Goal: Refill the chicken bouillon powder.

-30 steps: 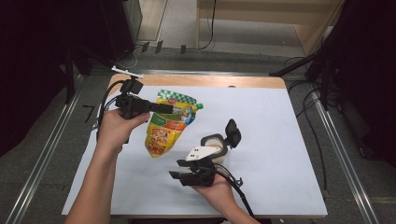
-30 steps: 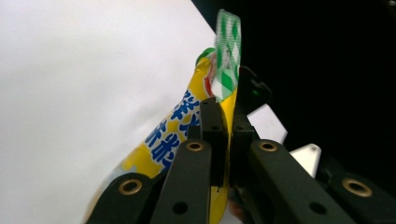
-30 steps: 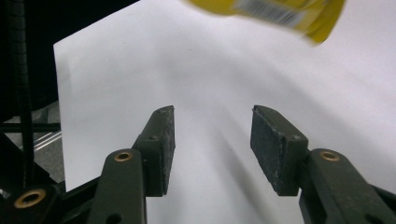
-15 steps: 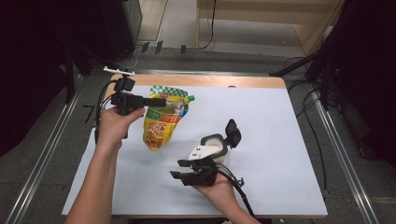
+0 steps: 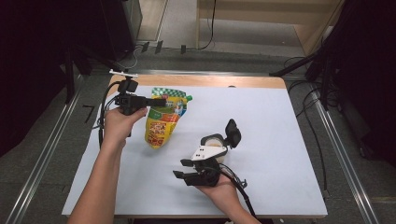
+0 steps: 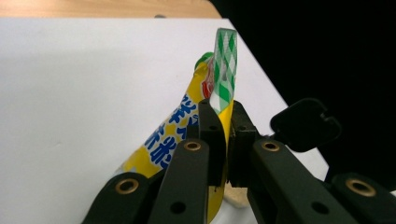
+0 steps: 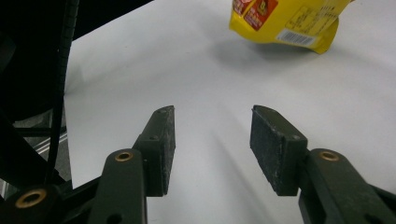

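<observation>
Since the earlier frame, left gripper w/ the glossy yellow snack pouch with green-checked top has shifted left and dropped a bit toward the white table sheet. Jaws are pinched tight on the pouch's top seal; the pouch hangs far-left, bottom nr the sheet. Right gripper waits near-centre, jaws abt half open, nothing btwn them. Step looks like setting the pouch down; next prob. calls for lowering until it rests, then release.

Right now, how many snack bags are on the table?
1. The yellow snack bag sits toward the table's far left, its green-checked top edge pinched by the left gripper. Nothing in these views could hide another bag.
</observation>
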`<state>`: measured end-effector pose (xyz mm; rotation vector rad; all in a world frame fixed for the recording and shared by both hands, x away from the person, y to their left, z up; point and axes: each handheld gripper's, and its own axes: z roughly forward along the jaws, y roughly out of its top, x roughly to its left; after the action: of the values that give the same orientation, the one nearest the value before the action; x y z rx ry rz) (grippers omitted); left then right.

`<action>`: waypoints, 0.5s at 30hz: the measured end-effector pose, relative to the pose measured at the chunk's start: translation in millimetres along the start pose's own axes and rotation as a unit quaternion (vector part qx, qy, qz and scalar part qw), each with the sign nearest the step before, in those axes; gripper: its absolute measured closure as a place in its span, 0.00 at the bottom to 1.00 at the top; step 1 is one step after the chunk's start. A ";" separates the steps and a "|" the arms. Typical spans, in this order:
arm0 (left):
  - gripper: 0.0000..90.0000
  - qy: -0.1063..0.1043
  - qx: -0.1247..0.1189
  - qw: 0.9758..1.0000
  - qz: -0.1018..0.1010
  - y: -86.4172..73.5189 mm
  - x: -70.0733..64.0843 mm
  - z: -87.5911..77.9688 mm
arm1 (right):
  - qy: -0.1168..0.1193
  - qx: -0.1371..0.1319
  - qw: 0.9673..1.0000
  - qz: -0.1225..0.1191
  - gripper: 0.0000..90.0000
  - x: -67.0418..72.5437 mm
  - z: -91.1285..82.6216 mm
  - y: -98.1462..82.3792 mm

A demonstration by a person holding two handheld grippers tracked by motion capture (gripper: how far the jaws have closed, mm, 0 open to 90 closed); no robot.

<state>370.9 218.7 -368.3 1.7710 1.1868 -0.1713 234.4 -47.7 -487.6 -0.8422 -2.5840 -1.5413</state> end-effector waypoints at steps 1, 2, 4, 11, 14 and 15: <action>0.98 -0.006 -0.001 1.000 -0.005 -0.9 1.9 -1.1 | 0.000 0.000 1.000 0.000 0.57 -0.1 -0.1 0.2; 0.98 -0.005 -0.005 1.000 -0.008 -1.8 2.8 -2.2 | 0.001 0.001 1.000 -0.001 0.57 -0.4 0.3 0.5; 0.97 -0.009 -0.004 1.000 -0.004 -3.8 3.9 -5.1 | 0.003 0.001 1.000 0.003 0.57 -0.3 1.3 0.7; 0.96 0.010 -0.004 1.000 0.013 -13.3 3.4 -18.6 | 0.005 0.000 1.000 -0.005 0.57 -0.2 0.3 4.6; 0.96 0.009 -0.005 1.000 0.020 -19.4 4.3 -24.6 | 0.004 -0.002 1.000 -0.008 0.57 -1.1 -2.0 7.4; 0.95 0.008 -0.003 1.000 0.023 -21.6 4.3 -26.8 | 0.004 -0.003 1.000 -0.009 0.57 -1.3 -2.9 8.3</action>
<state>346.6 243.3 -370.3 1.7954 1.1556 -0.1252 238.5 -47.6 -479.8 -0.8148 -2.5904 -1.5539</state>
